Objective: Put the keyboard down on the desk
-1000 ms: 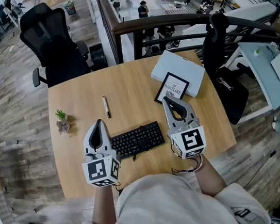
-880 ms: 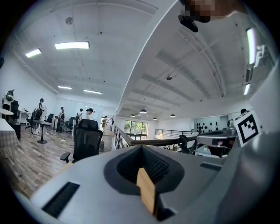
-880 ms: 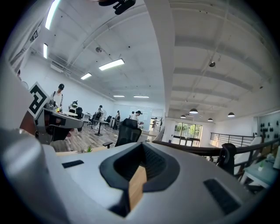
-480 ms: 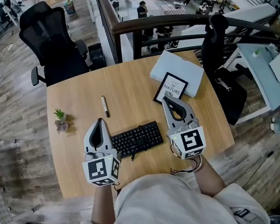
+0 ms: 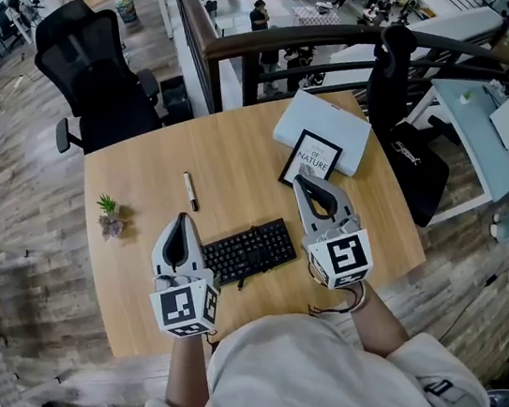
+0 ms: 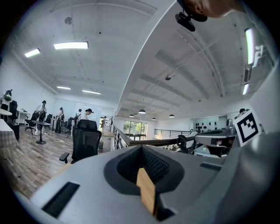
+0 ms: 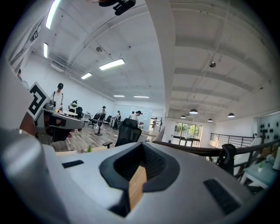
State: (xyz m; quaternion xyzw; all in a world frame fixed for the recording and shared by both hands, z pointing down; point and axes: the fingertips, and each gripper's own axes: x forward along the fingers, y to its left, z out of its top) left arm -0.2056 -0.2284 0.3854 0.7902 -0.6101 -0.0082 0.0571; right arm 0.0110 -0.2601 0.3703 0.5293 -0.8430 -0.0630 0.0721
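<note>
- writing on the black-framed card shows the word "nature" in white; the smaller lines around it are too small to read. the card overlaps the near corner of a white pad.
- each gripper's cube carries a square black-and-white marker with no letters.
- the black keyboard lies flat on the desk, slightly skewed, between the two grippers and near the front edge. its key legends cannot be read.
- the left gripper has its jaws pressed together with nothing between them, and it sits over the keyboard's left end.
- the right gripper is likewise closed and empty, just beside the keyboard's right end, with its tips near the card.
- edges: a small plant stands near the left edge, and the white pad reaches close to the far right edge.
- a pen lies behind the keyboard, apart from it.
- open room: bare wood spans the middle and far left of the desk, and a narrow strip runs between the keyboard and the front edge.
- a black office chair stands beyond the far edge.
</note>
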